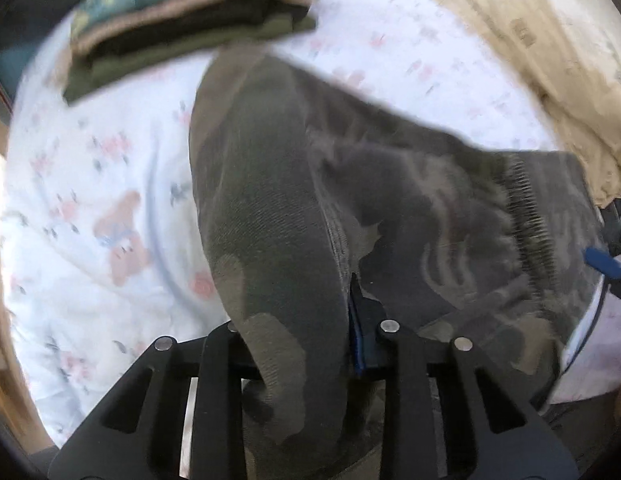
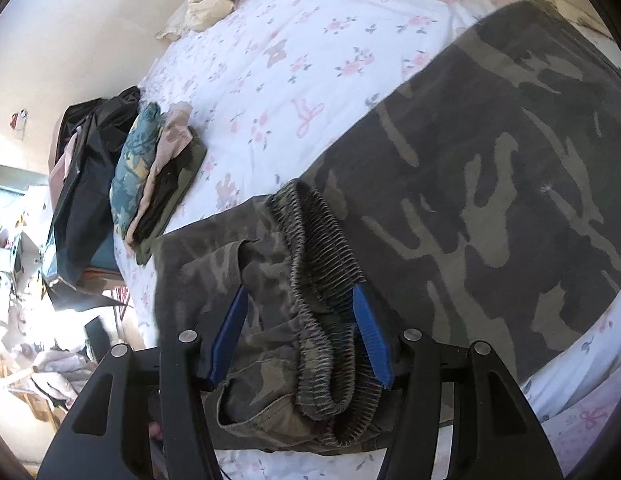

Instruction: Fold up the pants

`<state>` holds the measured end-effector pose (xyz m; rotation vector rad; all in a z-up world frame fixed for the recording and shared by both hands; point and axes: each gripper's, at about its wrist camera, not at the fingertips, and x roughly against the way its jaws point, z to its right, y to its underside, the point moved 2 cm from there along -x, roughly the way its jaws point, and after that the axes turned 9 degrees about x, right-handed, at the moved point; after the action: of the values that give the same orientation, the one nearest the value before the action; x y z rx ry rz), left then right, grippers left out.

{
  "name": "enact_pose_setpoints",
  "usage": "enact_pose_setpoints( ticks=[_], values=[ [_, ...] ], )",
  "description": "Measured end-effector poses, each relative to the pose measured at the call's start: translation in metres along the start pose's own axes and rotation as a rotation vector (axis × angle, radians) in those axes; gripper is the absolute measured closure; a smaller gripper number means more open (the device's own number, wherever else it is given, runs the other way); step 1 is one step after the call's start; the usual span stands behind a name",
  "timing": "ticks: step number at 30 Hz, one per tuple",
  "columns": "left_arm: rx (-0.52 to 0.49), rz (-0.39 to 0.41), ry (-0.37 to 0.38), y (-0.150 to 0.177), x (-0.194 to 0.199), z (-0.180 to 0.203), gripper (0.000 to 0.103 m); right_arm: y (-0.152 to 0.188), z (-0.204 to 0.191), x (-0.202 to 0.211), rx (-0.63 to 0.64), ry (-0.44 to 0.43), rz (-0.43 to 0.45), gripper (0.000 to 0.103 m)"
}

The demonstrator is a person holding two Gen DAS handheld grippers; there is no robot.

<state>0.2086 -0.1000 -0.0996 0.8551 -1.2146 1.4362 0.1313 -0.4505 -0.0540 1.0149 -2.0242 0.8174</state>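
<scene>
Camouflage pants [image 2: 490,184] lie across a white floral bedsheet [image 2: 294,60]. My right gripper [image 2: 298,320] has its blue pads [image 2: 372,336] closed around the bunched elastic waistband [image 2: 322,264]. In the left wrist view the pants [image 1: 278,208] are lifted and drape over my left gripper [image 1: 350,320], which is shut on the fabric; only one blue pad [image 1: 356,340] shows, the rest is hidden by cloth. The waistband [image 1: 526,216] and the right gripper's blue pad [image 1: 604,266] show at the right edge.
A stack of folded clothes [image 2: 158,184] sits near the bed's left edge, also in the left wrist view [image 1: 190,32]. A cream blanket [image 1: 550,60] is bunched at the head of the bed. A dark bag [image 2: 86,184] and clutter lie beyond the bed's edge.
</scene>
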Motion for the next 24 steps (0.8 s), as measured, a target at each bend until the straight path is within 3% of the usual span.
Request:
enact_pose_setpoints(
  ticks=[4, 9, 11, 13, 18, 24],
  values=[
    [-0.012, 0.02, 0.013, 0.006, 0.021, -0.001, 0.082, 0.0, 0.003, 0.001, -0.022, 0.005, 0.008, 0.046],
    [0.069, 0.016, 0.048, -0.002, 0.041, -0.031, 0.082, 0.003, 0.003, 0.002, -0.002, 0.088, 0.026, 0.046],
    [0.093, 0.104, 0.103, 0.004, 0.065, -0.037, 0.083, 0.003, 0.004, 0.002, -0.001, 0.096, 0.025, 0.046],
    [0.117, 0.128, 0.127, 0.004, 0.083, -0.049, 0.083, 0.003, 0.006, 0.003, -0.012, 0.105, 0.03, 0.046],
    [0.181, 0.117, 0.036, -0.004, 0.099, -0.108, 0.083, 0.002, 0.004, 0.002, -0.01, 0.124, 0.036, 0.046],
    [0.341, 0.057, -0.115, -0.012, 0.104, -0.227, 0.082, 0.005, 0.001, 0.0, 0.01, 0.153, 0.031, 0.046]
  ],
)
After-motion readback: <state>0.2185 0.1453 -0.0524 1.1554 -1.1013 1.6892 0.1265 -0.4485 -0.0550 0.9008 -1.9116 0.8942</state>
